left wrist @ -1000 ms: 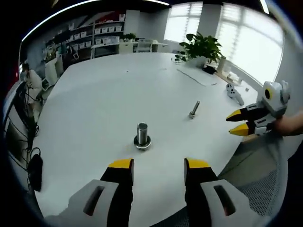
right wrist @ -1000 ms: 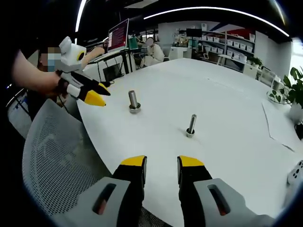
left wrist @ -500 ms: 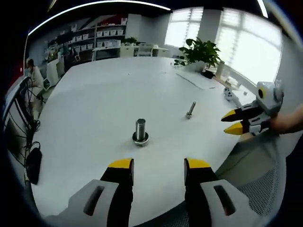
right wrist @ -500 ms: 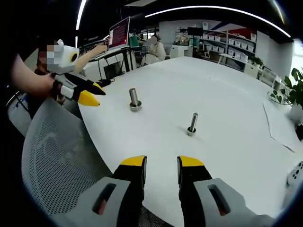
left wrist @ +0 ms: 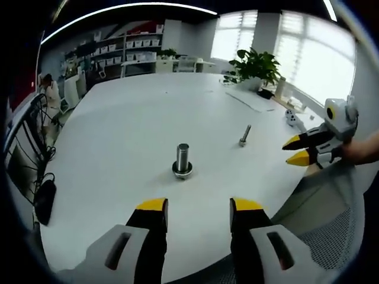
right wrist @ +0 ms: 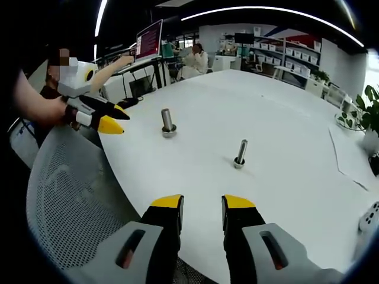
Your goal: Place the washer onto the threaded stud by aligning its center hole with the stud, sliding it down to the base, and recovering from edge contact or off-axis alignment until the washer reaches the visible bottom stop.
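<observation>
Left gripper (left wrist: 196, 205) in the left gripper view: jaws parted, nothing between the yellow tips, held low at the near edge of the white table (left wrist: 118, 142). Right gripper (right wrist: 202, 203) in the right gripper view: same state, jaws spread and empty, also at the table edge.

Thick stud (left wrist: 182, 160) stands upright on the table straight ahead of the left gripper, apart from its tips, no contact. A ring sits around its base, touching the table; looks like the washer (left wrist: 182, 173) seated at the bottom, though I can't tell washer from the stud's own flange at this resolution. In the right gripper view the same stud (right wrist: 167, 122) is up and left of the jaws, near the other gripper's tips.

Thinner bolt (left wrist: 244, 135) stands upright further out and to the right, well apart from the thick stud. In the right gripper view it (right wrist: 240, 154) sits ahead of the right jaws and slightly right of their axis, not touching.

Right gripper enters the left gripper view from the right (left wrist: 298, 150), over the table edge, tips parted. Left gripper enters the right gripper view from the left (right wrist: 112, 118), held in a hand (right wrist: 59, 109); can't tell its jaw gap from this angle.

Mesh chair back (right wrist: 71, 201) below the table edge. Potted plant (left wrist: 256, 65) at the far side.
</observation>
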The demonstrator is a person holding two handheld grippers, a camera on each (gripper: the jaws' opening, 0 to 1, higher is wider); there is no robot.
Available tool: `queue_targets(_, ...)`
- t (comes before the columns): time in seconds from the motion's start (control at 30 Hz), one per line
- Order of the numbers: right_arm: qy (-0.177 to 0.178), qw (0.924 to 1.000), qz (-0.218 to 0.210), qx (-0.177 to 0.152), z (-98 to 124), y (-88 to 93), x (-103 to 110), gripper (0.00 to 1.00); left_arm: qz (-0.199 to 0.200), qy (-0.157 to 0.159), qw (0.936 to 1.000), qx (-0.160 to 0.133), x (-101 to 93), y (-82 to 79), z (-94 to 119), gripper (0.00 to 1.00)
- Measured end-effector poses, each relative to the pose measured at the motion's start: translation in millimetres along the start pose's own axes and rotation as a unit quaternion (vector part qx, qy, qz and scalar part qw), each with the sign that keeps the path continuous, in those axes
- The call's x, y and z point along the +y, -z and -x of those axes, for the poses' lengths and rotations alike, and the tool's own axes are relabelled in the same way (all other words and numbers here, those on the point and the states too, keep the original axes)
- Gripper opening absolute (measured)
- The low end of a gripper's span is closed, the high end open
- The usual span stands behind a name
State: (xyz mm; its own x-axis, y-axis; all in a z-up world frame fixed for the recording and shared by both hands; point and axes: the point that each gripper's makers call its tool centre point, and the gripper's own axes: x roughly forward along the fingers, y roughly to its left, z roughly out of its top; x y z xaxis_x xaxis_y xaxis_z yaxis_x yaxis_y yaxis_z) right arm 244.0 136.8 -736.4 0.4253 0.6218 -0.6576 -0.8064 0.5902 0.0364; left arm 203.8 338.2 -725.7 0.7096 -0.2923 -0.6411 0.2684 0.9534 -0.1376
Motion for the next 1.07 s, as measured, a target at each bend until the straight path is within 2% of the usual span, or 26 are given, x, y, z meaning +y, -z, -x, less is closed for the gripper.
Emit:
queue_targets(0.13, 0.0, 1.0, 0.0, 0.0, -0.5, 0.4, -0.1, 0.29, 0.004, 0.0, 1.0, 0.005, 0.7, 2.7, -3.2, 0.4)
queue_targets(0.37, 0.0, 1.0, 0.001, 0.0, -0.8, -0.1, 0.8, 0.29, 0.003, -0.01, 0.9998, -0.015, 3.9, -5.2, -1.7, 0.37)
queue_targets(0.53, -0.002, 1.0, 0.002, 0.001, -1.3, -0.4, 2.3, 0.29, 0.01, -0.001, 0.9999, -0.011, 1.0, -3.0, -4.0, 0.38)
queue_targets(0.67, -0.002, 1.0, 0.005, 0.004, -2.8, 1.2, 2.6, 0.29, 0.005, 0.003, 0.9997, -0.024, -1.8, -6.8, -3.1, 0.37)
queue_targets(1.07, -0.002, 0.9999, 0.01, 0.009, -4.2, 2.6, 4.3, 0.29, -0.006, 0.01, 0.9999, -0.01, -5.8, -0.7, -7.3, 0.37)
